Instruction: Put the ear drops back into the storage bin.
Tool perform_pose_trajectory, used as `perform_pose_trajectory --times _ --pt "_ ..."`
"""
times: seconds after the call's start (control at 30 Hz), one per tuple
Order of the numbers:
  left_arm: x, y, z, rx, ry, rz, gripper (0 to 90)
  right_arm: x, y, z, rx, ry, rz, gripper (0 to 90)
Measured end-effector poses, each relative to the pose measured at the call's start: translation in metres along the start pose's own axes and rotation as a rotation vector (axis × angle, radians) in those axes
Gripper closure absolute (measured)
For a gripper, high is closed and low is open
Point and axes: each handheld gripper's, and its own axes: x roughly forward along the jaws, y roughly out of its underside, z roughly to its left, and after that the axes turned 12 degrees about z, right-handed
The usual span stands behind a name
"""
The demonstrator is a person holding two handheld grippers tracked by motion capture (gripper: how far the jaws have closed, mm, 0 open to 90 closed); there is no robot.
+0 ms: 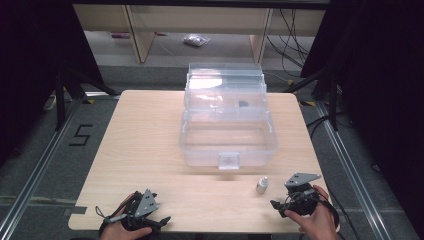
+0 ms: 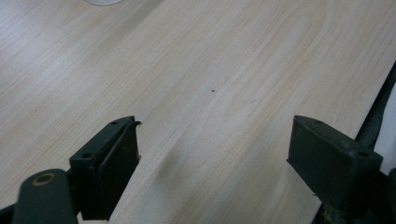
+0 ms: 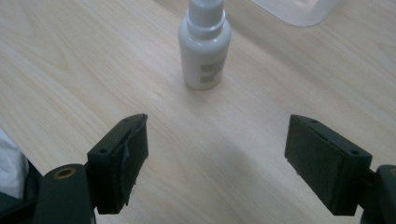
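Observation:
A small white bottle [image 1: 262, 185] with a white cap stands upright on the wooden table [image 1: 150, 130], just in front of a clear plastic box [image 1: 227, 142] whose lid [image 1: 225, 85] is raised. In the right gripper view the bottle [image 3: 204, 46] stands a short way beyond the jaws. My right gripper [image 1: 281, 204] is open at the table's front right, to the right of the bottle, with nothing between its jaws [image 3: 217, 158]. My left gripper [image 1: 161, 221] is open at the front left over bare wood [image 2: 215, 154].
The clear box has a latch tab [image 1: 228, 161] on its front wall and a small dark item [image 1: 243, 104] inside the raised lid section. Black stands and cables flank the table. A floor marking "5" [image 1: 80, 135] lies to the left.

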Motion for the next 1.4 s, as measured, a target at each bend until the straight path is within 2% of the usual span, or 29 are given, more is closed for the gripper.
perform_pose_trajectory --times 0.03,0.07,0.13,0.27,0.3,0.37,0.4,0.43,0.47,0.5,0.53,0.57,0.6,0.63,0.67,0.73,0.77,0.87,0.93,1.07,1.13,1.17,1.2,1.3,1.33,1.4 --pt "-0.002 0.0 0.0 0.014 0.009 0.009 15.7 -0.003 -0.002 -0.001 -0.009 0.0 0.014 22.5" --pt "-0.002 0.001 0.0 0.012 0.012 0.015 15.7 -0.005 -0.004 0.0 -0.005 -0.003 0.016 22.6" --pt "-0.001 0.0 0.001 0.019 0.01 0.016 15.7 -0.007 -0.007 -0.001 -0.041 -0.001 0.017 23.3" --pt "-0.002 0.0 0.001 0.017 0.007 0.013 15.7 -0.01 -0.015 0.0 -0.063 0.011 0.032 23.9" --pt "-0.002 0.0 0.001 0.019 0.007 0.014 15.7 -0.012 -0.023 0.001 -0.086 0.013 0.058 25.3" --pt "-0.002 0.0 0.001 0.021 0.002 0.013 15.7 -0.012 -0.025 0.004 -0.075 0.009 0.064 25.4" --pt "0.001 0.0 -0.001 -0.021 0.0 -0.007 15.7 -0.013 -0.03 0.002 -0.102 0.022 0.065 25.5" --pt "0.0 0.0 0.0 0.004 0.001 -0.001 15.7 -0.014 -0.033 0.003 -0.104 0.025 0.073 25.6" --pt "0.0 0.0 0.0 0.001 0.007 -0.004 15.7 -0.014 -0.036 0.004 -0.103 0.026 0.079 25.6" --pt "-0.002 0.0 0.001 0.02 0.011 0.013 15.6 -0.014 -0.037 0.006 -0.094 0.025 0.084 25.7" --pt "-0.002 0.0 0.0 0.017 0.011 0.008 15.7 -0.015 -0.04 0.005 -0.114 0.031 0.095 25.8" --pt "0.0 0.0 -0.001 -0.011 0.008 -0.013 15.6 -0.014 -0.044 0.006 -0.128 0.031 0.101 26.4" --pt "0.0 0.0 -0.001 -0.011 0.008 -0.013 15.7 -0.014 -0.044 0.006 -0.128 0.031 0.101 26.4" --pt "-0.002 0.0 0.0 0.016 0.014 0.008 15.7 -0.014 -0.049 0.008 -0.144 0.03 0.112 26.7" --pt "-0.002 0.0 0.001 0.023 0.01 0.013 15.7 -0.013 -0.051 0.009 -0.164 0.031 0.112 26.8" --pt "0.0 0.0 0.001 0.012 0.007 0.001 15.7 -0.012 -0.053 0.01 -0.153 0.029 0.122 27.2" --pt "0.001 0.0 -0.001 -0.006 -0.006 -0.006 15.7 -0.012 -0.055 0.01 -0.168 0.033 0.135 27.8" --pt "0.0 0.0 0.0 0.007 0.004 0.003 15.7 -0.008 -0.062 0.011 -0.177 0.02 0.17 29.8" --pt "0.0 0.0 0.0 -0.002 0.006 -0.004 15.7 -0.006 -0.063 0.01 -0.177 0.02 0.174 30.3" --pt "-0.001 0.0 0.0 0.005 0.015 0.001 15.7 0.001 -0.069 0.009 -0.178 0.014 0.204 33.8" --pt "0.001 0.0 0.0 -0.008 0.007 -0.011 15.7 0.005 -0.073 0.008 -0.194 0.009 0.21 36.0" --pt "-0.002 0.0 0.0 0.013 0.014 0.012 15.7 0.008 -0.076 0.007 -0.201 0.01 0.225 38.2" --pt "-0.001 0.001 -0.001 -0.003 0.018 0.008 15.7 0.01 -0.077 0.006 -0.21 0.01 0.224 39.0" --pt "-0.001 0.0 -0.001 0.003 0.014 -0.001 15.7 0.013 -0.08 0.005 -0.216 0.013 0.238 41.2" --pt "-0.002 0.0 0.001 0.022 0.01 0.014 15.7 0.014 -0.081 0.004 -0.22 0.014 0.243 41.8" --pt "-0.002 0.0 0.0 0.019 0.015 0.011 15.7 0.016 -0.084 0.004 -0.224 0.014 0.248 43.6"
